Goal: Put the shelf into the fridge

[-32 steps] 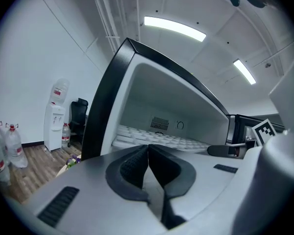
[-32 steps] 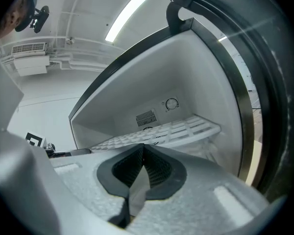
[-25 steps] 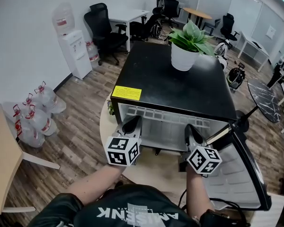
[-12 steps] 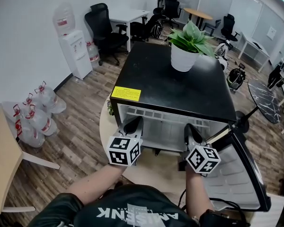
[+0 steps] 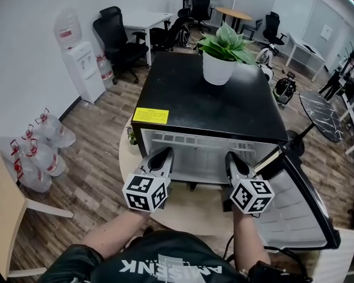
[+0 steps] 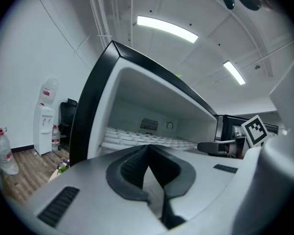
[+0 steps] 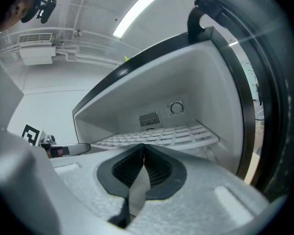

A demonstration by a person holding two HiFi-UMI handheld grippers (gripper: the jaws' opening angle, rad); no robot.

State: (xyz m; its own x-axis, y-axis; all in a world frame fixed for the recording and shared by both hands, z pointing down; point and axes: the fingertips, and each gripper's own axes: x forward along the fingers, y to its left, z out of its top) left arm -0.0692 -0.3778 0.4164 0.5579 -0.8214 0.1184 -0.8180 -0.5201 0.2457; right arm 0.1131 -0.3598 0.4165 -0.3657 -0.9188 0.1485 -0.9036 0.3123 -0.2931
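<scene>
A small black fridge (image 5: 212, 102) stands with its door (image 5: 301, 205) swung open to the right. The white wire shelf (image 5: 194, 143) lies level inside it, also in the left gripper view (image 6: 132, 137) and the right gripper view (image 7: 186, 133). My left gripper (image 5: 164, 153) is at the left of the fridge's mouth and my right gripper (image 5: 231, 156) at the right, both pointing in. Each is shut, with the left gripper's (image 6: 148, 148) and the right gripper's (image 7: 143, 148) jaws meeting just before the shelf's front edge. Whether they pinch that edge is hidden.
A potted plant (image 5: 219, 63) sits on the fridge's top. The fridge rests on a pale round table (image 5: 189, 208). At the left are a water dispenser (image 5: 82, 69), several water bottles (image 5: 38, 152) on the wooden floor and a wooden table (image 5: 3, 217). Office chairs and desks stand behind.
The head view has shifted a little, so the fridge sits slightly left and higher. Both grippers stay shut at the fridge's mouth.
</scene>
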